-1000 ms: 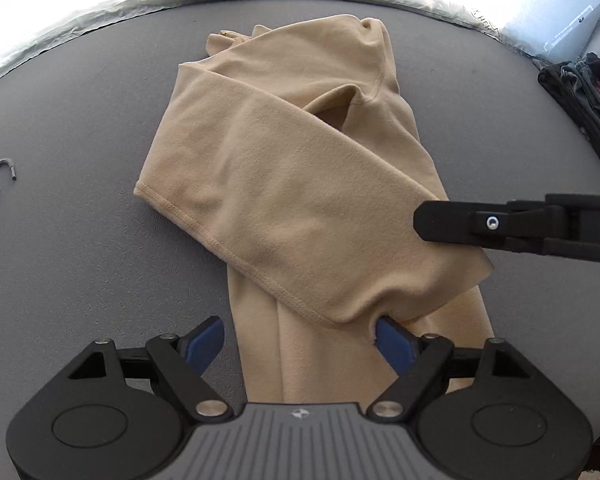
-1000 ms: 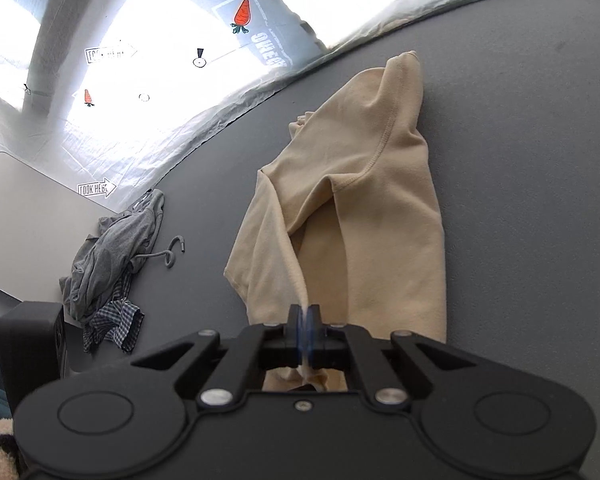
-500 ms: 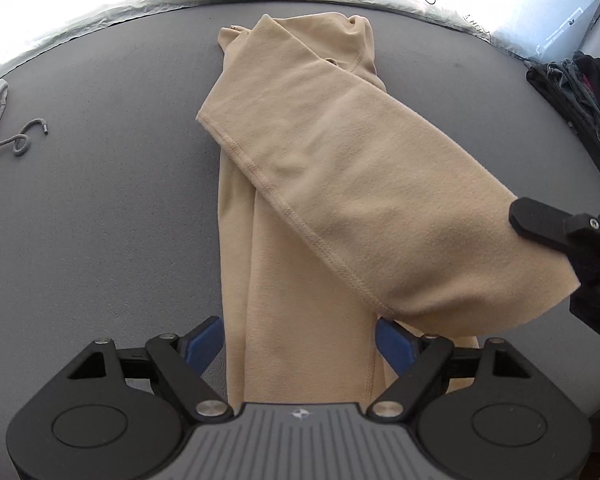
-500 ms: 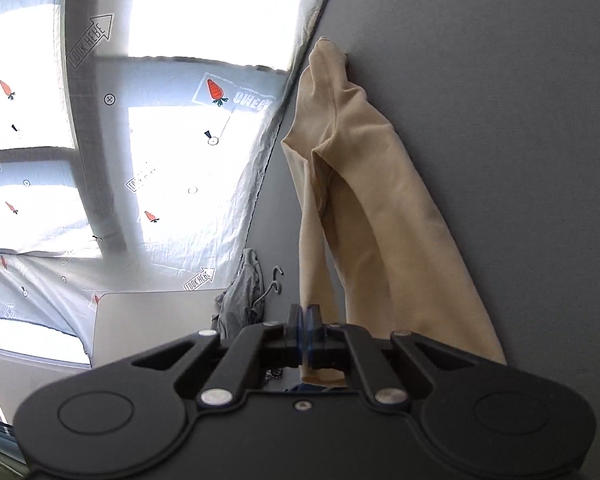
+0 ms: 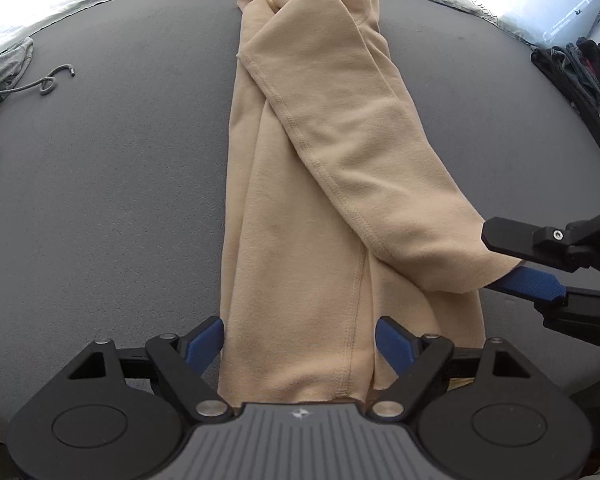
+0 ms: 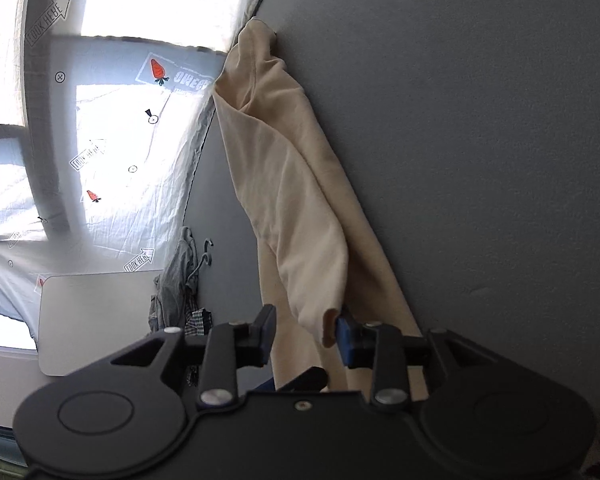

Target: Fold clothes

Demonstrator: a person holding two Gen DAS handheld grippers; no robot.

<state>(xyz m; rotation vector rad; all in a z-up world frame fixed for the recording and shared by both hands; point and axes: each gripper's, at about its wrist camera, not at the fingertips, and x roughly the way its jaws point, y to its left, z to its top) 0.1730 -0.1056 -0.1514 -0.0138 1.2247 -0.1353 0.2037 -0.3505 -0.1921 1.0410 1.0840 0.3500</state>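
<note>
A staged recording room: grey table (image 5: 100,200), white sheet backdrop (image 6: 120,140) printed with arrows and carrots.

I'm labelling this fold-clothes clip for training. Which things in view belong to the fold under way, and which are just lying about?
Part of the job:
tan garment
its sleeve
left gripper, open
right gripper, jaws opening, sleeve end between them

Lying about:
grey clothes
dark clothes
grey cord
</note>
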